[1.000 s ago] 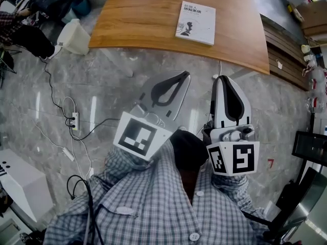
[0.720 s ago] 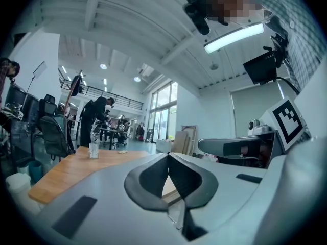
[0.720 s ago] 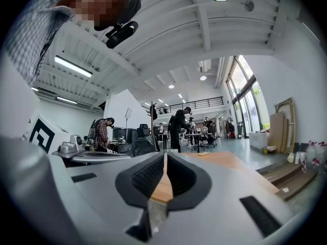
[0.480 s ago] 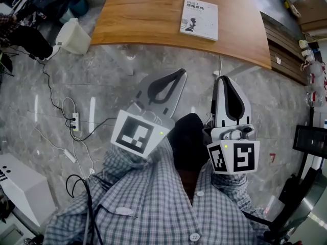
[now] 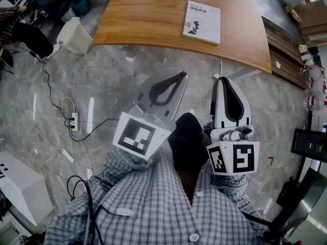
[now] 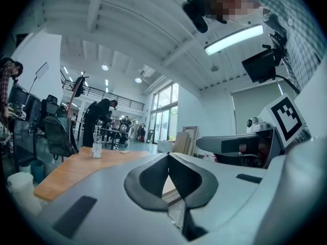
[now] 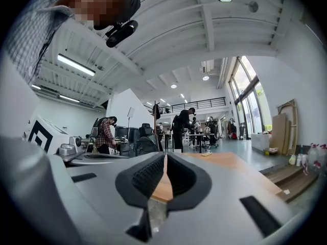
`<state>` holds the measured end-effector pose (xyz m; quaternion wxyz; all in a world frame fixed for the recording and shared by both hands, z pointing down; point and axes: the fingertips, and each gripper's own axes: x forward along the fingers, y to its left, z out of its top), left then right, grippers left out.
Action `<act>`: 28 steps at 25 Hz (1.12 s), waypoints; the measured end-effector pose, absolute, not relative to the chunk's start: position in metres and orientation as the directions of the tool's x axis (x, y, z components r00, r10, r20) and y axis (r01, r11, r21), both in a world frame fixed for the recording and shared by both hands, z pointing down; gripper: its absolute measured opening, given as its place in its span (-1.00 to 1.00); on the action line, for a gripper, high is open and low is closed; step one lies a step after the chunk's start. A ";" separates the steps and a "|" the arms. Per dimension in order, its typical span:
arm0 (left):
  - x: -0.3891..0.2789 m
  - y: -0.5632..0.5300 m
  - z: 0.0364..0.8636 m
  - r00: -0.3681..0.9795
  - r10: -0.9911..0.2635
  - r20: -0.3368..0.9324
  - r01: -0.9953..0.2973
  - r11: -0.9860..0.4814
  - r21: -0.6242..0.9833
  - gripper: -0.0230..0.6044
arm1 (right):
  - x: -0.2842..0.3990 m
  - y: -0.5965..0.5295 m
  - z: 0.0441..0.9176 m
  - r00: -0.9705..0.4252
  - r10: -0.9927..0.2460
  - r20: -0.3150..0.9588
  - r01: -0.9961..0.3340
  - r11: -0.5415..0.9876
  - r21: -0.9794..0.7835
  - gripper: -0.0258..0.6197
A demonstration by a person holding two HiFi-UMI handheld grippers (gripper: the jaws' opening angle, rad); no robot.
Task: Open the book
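Book (image 5: pixel 202 22) has drifted slightly right in the head view; it lies closed on the wooden table (image 5: pixel 148 14), upper centre-right. Left gripper (image 5: pixel 182 74) and right gripper (image 5: pixel 223 78) both clenched on nothing, mid-frame, well apart from it.

Blue-grey checked shirt (image 5: pixel 153 203) with white buttons (image 5: pixel 193 236), pale grey left gripper (image 5: pixel 180 75) and right gripper (image 5: pixel 225 79) lined with black padded jaws, each capped by a white cube (image 5: pixel 138 137) of black square markers.
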<state>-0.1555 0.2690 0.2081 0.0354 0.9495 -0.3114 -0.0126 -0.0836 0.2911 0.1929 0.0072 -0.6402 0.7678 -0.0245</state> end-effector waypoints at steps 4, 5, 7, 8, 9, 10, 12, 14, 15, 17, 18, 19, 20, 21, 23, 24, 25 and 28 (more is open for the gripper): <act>-0.156 0.264 0.209 0.805 -0.593 0.002 -0.592 -0.802 0.076 -0.91 | -0.080 0.286 0.194 -0.170 -0.985 0.021 -0.984 0.169 -0.056 -0.83; -0.156 0.263 0.209 0.805 -0.594 0.003 -0.592 -0.802 0.076 -0.91 | -0.080 0.286 0.195 -0.169 -0.985 0.024 -0.984 0.167 -0.056 -0.83; -0.157 0.260 0.210 0.804 -0.594 0.007 -0.593 -0.802 0.077 -0.91 | -0.078 0.283 0.197 -0.164 -0.986 0.030 -0.985 0.163 -0.057 -0.83; -0.157 0.258 0.211 0.804 -0.594 0.010 -0.593 -0.801 0.077 -0.91 | -0.078 0.281 0.197 -0.163 -0.986 0.032 -0.985 0.161 -0.057 -0.83; -0.156 0.256 0.212 0.804 -0.595 0.012 -0.594 -0.801 0.077 -0.91 | -0.076 0.279 0.198 -0.163 -0.986 0.035 -0.985 0.160 -0.057 -0.83; -0.155 0.253 0.213 0.803 -0.596 0.015 -0.595 -0.800 0.076 -0.91 | -0.074 0.277 0.199 -0.163 -0.986 0.036 -0.985 0.160 -0.058 -0.83; -0.151 0.248 0.214 0.802 -0.597 0.014 -0.596 -0.799 0.074 -0.91 | -0.069 0.270 0.201 -0.163 -0.986 0.037 -0.985 0.161 -0.064 -0.83; -0.146 0.241 0.216 0.798 -0.602 0.016 -0.602 -0.796 0.072 -0.91 | -0.064 0.261 0.203 -0.170 -0.985 0.036 -0.983 0.167 -0.072 -0.83; -0.144 0.236 0.217 0.795 -0.606 0.021 -0.605 -0.793 0.071 -0.91 | -0.062 0.255 0.204 -0.176 -0.984 0.035 -0.982 0.173 -0.075 -0.83; -0.137 0.225 0.219 0.789 -0.613 0.029 -0.614 -0.786 0.071 -0.91 | -0.055 0.241 0.207 -0.188 -0.982 0.036 -0.980 0.185 -0.078 -0.83; -0.134 0.218 0.220 0.785 -0.619 0.032 -0.619 -0.782 0.073 -0.91 | -0.052 0.234 0.208 -0.193 -0.981 0.037 -0.979 0.189 -0.081 -0.83; -0.132 0.212 0.221 0.780 -0.625 0.034 -0.625 -0.777 0.075 -0.91 | -0.049 0.227 0.209 -0.198 -0.979 0.038 -0.977 0.194 -0.084 -0.83; -0.129 0.205 0.222 0.776 -0.630 0.036 -0.630 -0.773 0.075 -0.91 | -0.045 0.219 0.210 -0.204 -0.978 0.039 -0.976 0.200 -0.087 -0.83; -0.125 0.198 0.223 0.773 -0.634 0.037 -0.635 -0.769 0.073 -0.91 | -0.042 0.212 0.212 -0.210 -0.977 0.039 -0.974 0.206 -0.090 -0.83; -0.115 0.186 0.225 0.767 -0.640 0.041 -0.642 -0.764 0.069 -0.91 | -0.032 0.199 0.216 -0.221 -0.974 0.043 -0.971 0.216 -0.100 -0.83; -0.110 0.179 0.227 0.764 -0.644 0.046 -0.645 -0.761 0.069 -0.91 | -0.026 0.192 0.219 -0.226 -0.973 0.047 -0.970 0.221 -0.105 -0.83; -0.104 0.173 0.229 0.761 -0.647 0.053 -0.649 -0.757 0.070 -0.91 | -0.020 0.185 0.221 -0.231 -0.972 0.049 -0.968 0.225 -0.110 -0.83; -0.086 0.146 0.229 0.753 -0.654 0.069 -0.658 -0.750 0.069 -0.91 | 0.001 0.157 0.221 -0.238 -0.970 0.053 -0.966 0.231 -0.118 -0.83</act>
